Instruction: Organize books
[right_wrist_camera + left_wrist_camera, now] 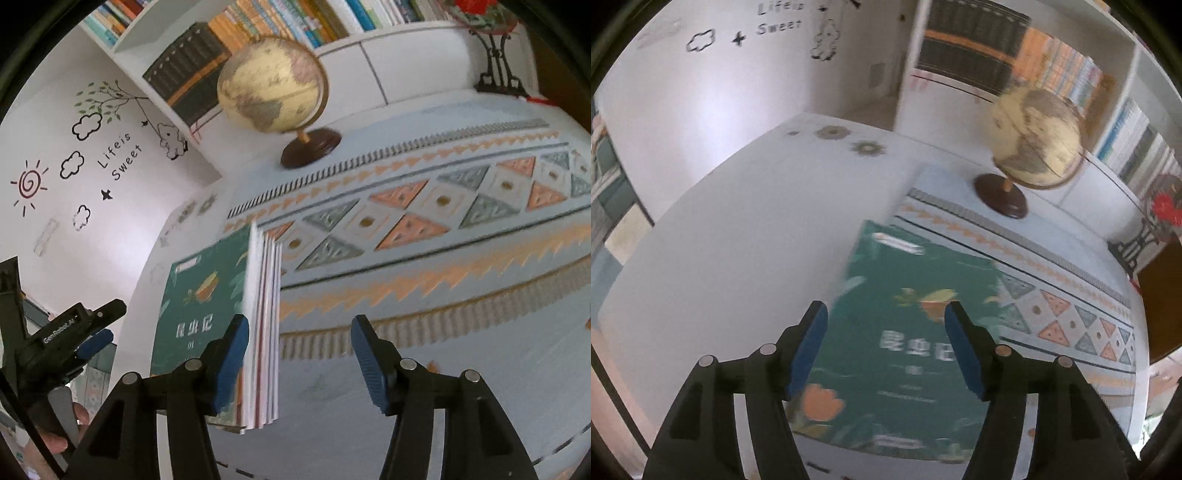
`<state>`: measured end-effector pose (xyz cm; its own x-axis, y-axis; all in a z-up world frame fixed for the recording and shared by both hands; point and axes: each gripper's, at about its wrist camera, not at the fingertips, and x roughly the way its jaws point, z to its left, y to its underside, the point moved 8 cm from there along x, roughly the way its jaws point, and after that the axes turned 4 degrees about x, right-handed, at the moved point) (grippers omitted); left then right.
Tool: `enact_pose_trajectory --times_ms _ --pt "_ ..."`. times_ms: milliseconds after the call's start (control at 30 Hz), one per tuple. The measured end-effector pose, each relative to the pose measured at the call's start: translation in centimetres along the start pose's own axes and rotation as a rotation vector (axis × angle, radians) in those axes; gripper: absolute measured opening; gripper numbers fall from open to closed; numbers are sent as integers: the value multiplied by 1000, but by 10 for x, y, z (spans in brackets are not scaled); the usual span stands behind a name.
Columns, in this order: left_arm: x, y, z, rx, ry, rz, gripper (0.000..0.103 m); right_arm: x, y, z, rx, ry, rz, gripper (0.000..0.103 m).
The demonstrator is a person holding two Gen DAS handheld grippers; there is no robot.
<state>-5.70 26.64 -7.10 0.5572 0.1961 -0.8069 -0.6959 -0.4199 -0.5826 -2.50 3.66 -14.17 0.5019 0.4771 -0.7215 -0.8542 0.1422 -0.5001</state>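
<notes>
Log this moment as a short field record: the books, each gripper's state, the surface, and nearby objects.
books: stack of books lying flat, green-covered book on top
left gripper: open, above the green cover, fingers not touching it as far as shown
right gripper: open, at the stack's page-edge side, holding nothing
surface: white table with a patterned cloth; the stack sits partly on the cloth's edge
nearby: globe on a dark round base, behind the stack
background: bookshelf filled with books
image quality: both views motion-blurred

The left gripper, jaws apart, hangs over a green book near a globe.
</notes>
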Motion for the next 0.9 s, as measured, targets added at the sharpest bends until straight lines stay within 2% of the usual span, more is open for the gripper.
enact_pose_trajectory --times_ms 200,400,567,633,667,733,800,833,900 --pt "-26 -17 -65 99 12 -9 64 -39 -41 -13 -63 40 -31 56" --pt "-67 -29 -126 209 73 -39 67 -86 -84 -23 -127 96 -49 56" --pt "-107 -35 -158 248 74 -78 70 -133 -116 -35 -167 180 -55 60" --pt "-121 -34 -172 249 104 -83 70 -152 -125 -38 -169 212 -68 62" --pt "-130 -33 -183 258 139 -84 73 -166 -129 -40 -170 231 -85 64" --pt "-142 -31 -194 265 155 -82 79 -187 -134 -43 -181 263 -103 66" --pt "-155 -26 -203 271 182 -74 80 -204 -137 -46 -192 295 -121 69" --pt "-158 -24 -207 275 192 -70 84 -212 -138 -46 -197 305 -130 75" --pt "-166 -18 -214 304 213 -65 90 -227 -140 -48 -203 326 -154 77"
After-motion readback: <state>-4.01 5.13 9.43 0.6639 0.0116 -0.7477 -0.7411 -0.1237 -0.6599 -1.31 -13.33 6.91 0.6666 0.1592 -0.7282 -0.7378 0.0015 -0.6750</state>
